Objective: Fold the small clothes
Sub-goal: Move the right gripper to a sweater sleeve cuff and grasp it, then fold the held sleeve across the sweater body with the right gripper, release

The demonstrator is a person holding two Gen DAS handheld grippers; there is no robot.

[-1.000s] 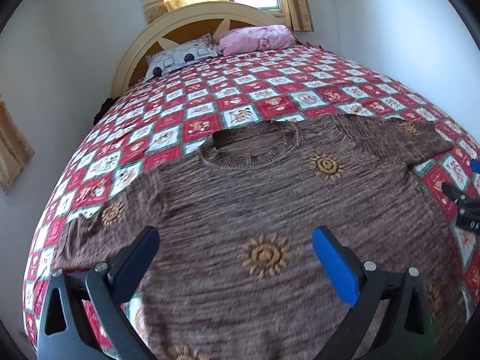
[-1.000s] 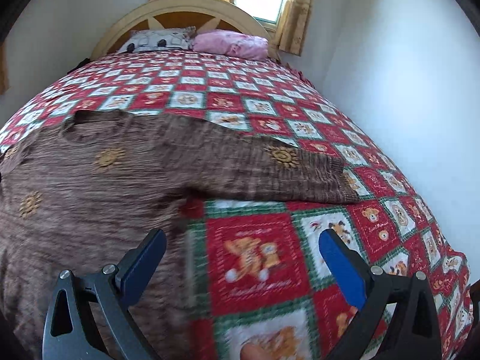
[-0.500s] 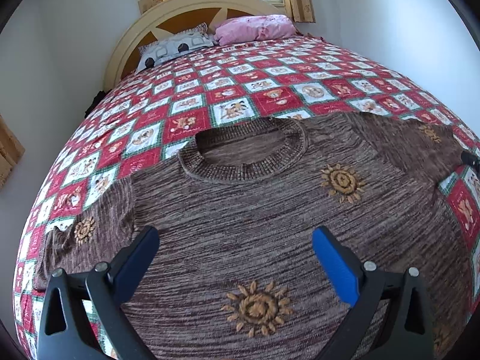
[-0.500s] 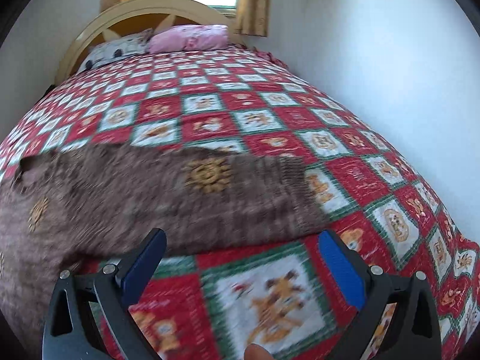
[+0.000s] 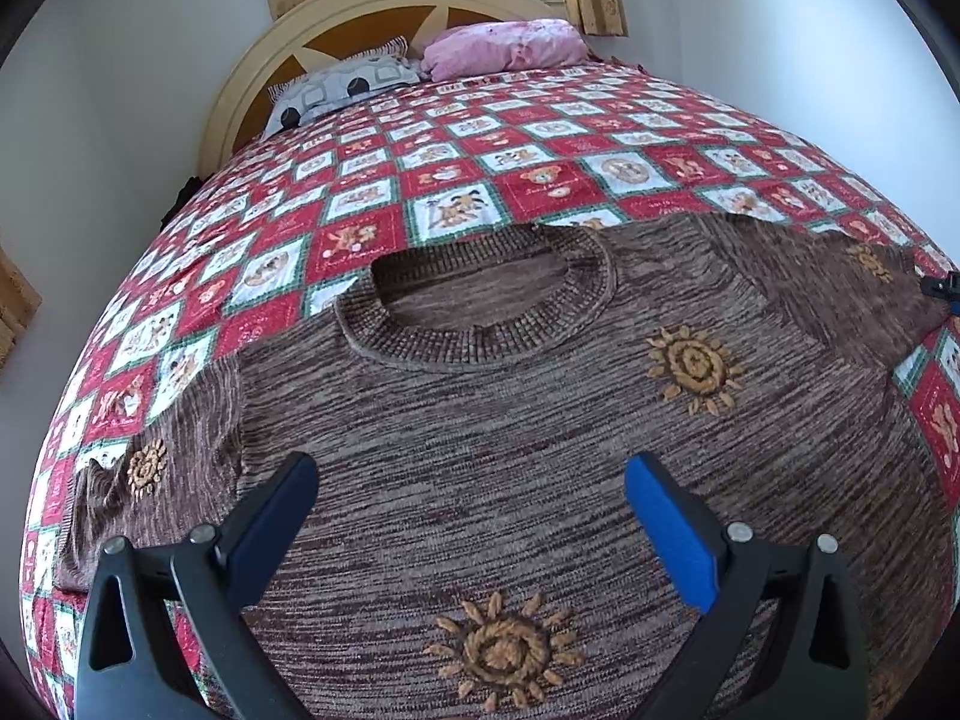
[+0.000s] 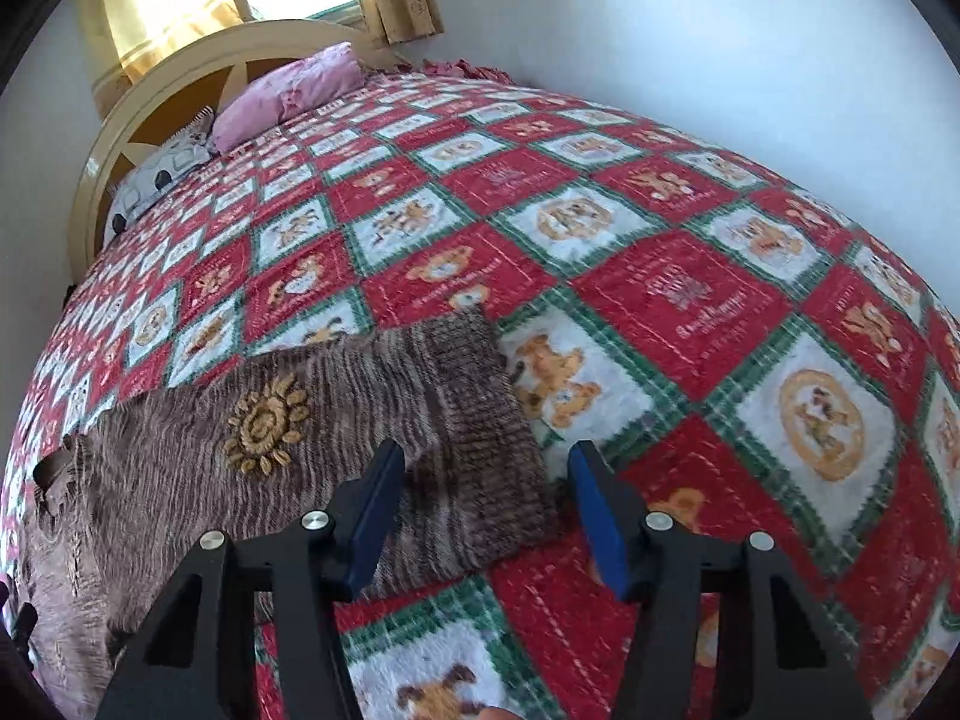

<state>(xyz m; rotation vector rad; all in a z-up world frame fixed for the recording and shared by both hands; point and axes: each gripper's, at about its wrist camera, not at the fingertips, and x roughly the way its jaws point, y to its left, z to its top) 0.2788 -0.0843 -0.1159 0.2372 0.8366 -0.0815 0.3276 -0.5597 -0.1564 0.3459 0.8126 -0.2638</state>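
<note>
- Left gripper (image 5: 471, 501): jaws spread wide, nothing between the pads. It hangs over the chest of the brown sweater (image 5: 540, 432), tilted down at it, not touching as far as the view shows.
- The sweater lies flat and face up on the patchwork quilt (image 5: 456, 168), neckline (image 5: 474, 324) toward the headboard (image 5: 384, 6), both sleeves stretched out sideways. So the body runs along the bed and the sleeves run across it.
- Left sleeve (image 5: 150, 480) ends near the left edge of the bed, well off to the left of the left gripper. No jaw is near it.
- Right sleeve (image 6: 336, 426) comes in from the left of the right wrist view; its ribbed cuff (image 6: 486, 420) is the free end.
- Right gripper (image 6: 486, 510): jaws at a middling gap and closing. The lower part of the cuff lies between the two pads, left pad over the knit, right pad just past the cuff's edge over the quilt. Pads not yet pressing on it, as far as I can tell.
- Judgement: the right hand is the nearer one. The sleeve's long axis leads back from the jaws toward the body, so the likely fold carries the cuff inward along that line.
- Risk, as a guess: the pinch may catch quilt along with the cuff.
</note>
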